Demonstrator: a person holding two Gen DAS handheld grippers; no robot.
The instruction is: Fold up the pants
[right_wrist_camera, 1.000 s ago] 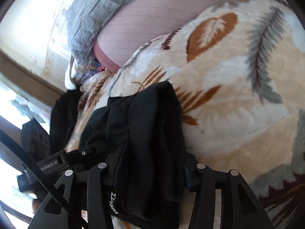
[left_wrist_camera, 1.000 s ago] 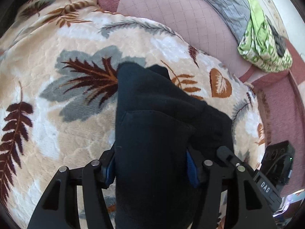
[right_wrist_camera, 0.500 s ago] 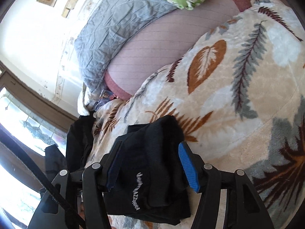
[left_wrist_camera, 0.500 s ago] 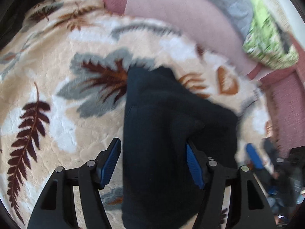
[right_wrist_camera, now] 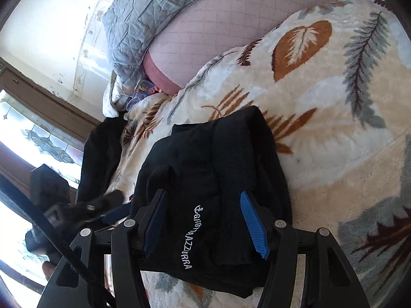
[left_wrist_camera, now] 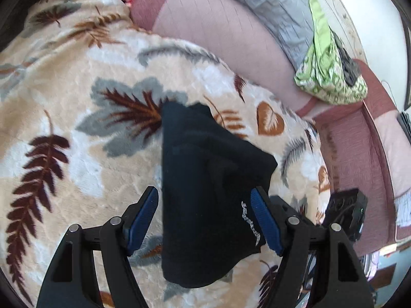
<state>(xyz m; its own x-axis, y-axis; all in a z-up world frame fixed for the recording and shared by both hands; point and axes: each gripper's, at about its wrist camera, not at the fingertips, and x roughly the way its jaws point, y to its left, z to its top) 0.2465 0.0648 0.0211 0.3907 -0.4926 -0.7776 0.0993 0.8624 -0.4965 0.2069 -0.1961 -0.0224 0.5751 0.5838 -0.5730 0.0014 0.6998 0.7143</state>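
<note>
Both grippers' fingers (left_wrist_camera: 143,220) (right_wrist_camera: 253,222) spread wide, clear of folded pants (left_wrist_camera: 210,192).

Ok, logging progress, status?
Left gripper open, right gripper open. Pants folded, lying on blanket. Nothing in the way.

Daylight floods both views, bright and fairly even. In the right wrist view the window (right_wrist_camera: 30,138) at the left edge is blown out to near white (its leaded pattern barely reads), and the wall (right_wrist_camera: 48,18) above it glares pale. The black pants (right_wrist_camera: 210,179) swallow detail, folds showing only as faint tone shifts, though the white lettering stays crisp. In the left wrist view the leaf-patterned blanket (left_wrist_camera: 77,118) is softly smeared at left, and the pants (left_wrist_camera: 205,179) look slightly blurred. Fisheye bending curves both frames, with dark vignetted corners.
</note>
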